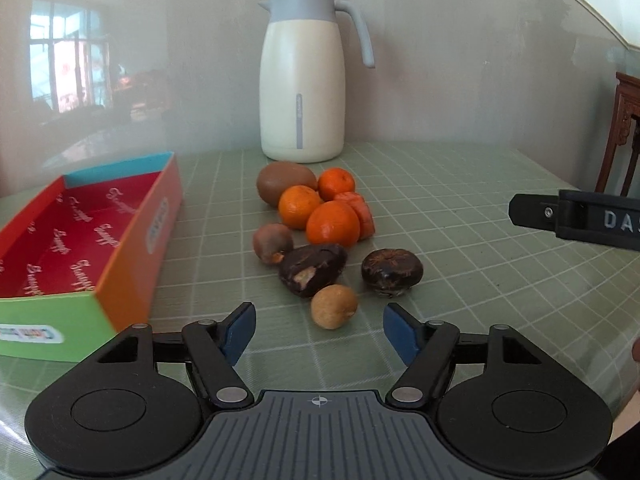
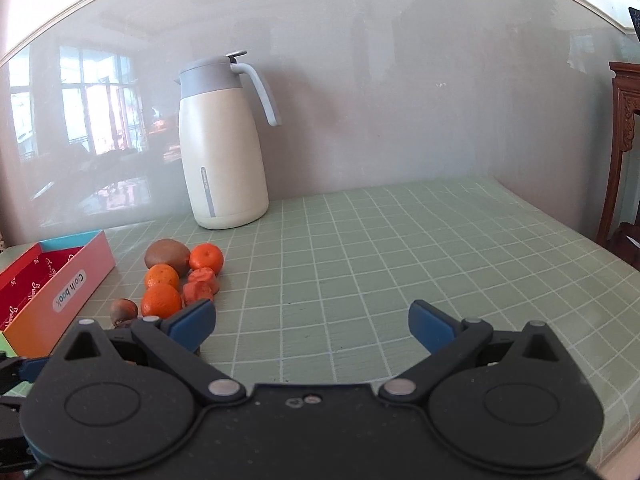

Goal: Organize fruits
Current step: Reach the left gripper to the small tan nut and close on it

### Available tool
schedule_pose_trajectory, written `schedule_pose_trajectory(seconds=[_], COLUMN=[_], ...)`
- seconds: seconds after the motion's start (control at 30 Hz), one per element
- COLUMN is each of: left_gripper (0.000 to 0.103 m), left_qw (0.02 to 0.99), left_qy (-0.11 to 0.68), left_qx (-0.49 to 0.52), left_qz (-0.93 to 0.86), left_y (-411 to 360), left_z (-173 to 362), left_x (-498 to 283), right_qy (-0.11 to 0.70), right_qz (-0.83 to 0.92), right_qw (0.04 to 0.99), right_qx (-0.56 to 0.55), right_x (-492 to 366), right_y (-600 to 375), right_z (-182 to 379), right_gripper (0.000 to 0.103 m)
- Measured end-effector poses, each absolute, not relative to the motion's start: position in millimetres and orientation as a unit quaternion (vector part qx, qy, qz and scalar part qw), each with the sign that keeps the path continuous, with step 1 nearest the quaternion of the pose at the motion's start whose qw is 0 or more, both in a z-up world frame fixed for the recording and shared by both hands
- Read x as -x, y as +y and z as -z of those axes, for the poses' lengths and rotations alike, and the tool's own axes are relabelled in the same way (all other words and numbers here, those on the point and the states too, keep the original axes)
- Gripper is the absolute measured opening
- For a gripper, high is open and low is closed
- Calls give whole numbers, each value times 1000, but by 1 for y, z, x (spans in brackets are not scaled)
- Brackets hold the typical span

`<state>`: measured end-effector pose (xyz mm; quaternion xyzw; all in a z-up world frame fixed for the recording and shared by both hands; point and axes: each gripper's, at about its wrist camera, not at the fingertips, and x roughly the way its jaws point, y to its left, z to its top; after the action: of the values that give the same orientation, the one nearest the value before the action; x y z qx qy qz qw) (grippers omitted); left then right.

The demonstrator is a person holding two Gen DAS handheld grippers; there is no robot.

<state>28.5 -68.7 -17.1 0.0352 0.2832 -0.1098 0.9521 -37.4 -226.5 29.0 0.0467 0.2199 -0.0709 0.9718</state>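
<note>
A cluster of fruit lies on the green checked tablecloth (image 1: 460, 216): a kiwi (image 1: 285, 181), three tangerines (image 1: 333, 224), orange-red pieces (image 1: 360, 210), a small brown fruit (image 1: 272, 242), two dark chestnut-like fruits (image 1: 312, 268) (image 1: 392, 272) and a tan round longan (image 1: 334, 306). My left gripper (image 1: 319, 334) is open and empty, with the longan just ahead between its fingers. The open colourful box (image 1: 92, 240) stands to the left. My right gripper (image 2: 312, 326) is open and empty over bare cloth, right of the fruit (image 2: 162, 300); its finger also shows in the left wrist view (image 1: 576, 218).
A cream thermos jug (image 1: 302, 80) with a grey lid stands behind the fruit against the glossy wall. A carved wooden chair (image 2: 624, 152) is off the table's right edge. The box also shows in the right wrist view (image 2: 60, 284).
</note>
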Motion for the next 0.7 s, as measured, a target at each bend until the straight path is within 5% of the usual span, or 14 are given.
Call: schedule_pose_trajectory(seconds=[0.13, 0.3, 0.37, 0.7], left_gripper=[44, 42, 27, 27], left_qw=[947, 949, 949, 956], left_qy=[299, 293, 293, 269], left_qx=[-39, -42, -41, -39], left_qz=[108, 106, 111, 113], left_y=[-76, -79, -79, -64], left_z=[23, 25, 24, 11], left_x=[-39, -42, -41, -30], right_qy=[222, 222, 221, 222], right_qz=[74, 74, 71, 64], right_qw=[971, 971, 971, 972], right_qx=[-51, -54, -52, -52], right_x=[38, 35, 35, 35], right_y=[-230, -232, -231, -228], right_z=[-29, -29, -29, -29], right_gripper=[103, 103, 103, 103])
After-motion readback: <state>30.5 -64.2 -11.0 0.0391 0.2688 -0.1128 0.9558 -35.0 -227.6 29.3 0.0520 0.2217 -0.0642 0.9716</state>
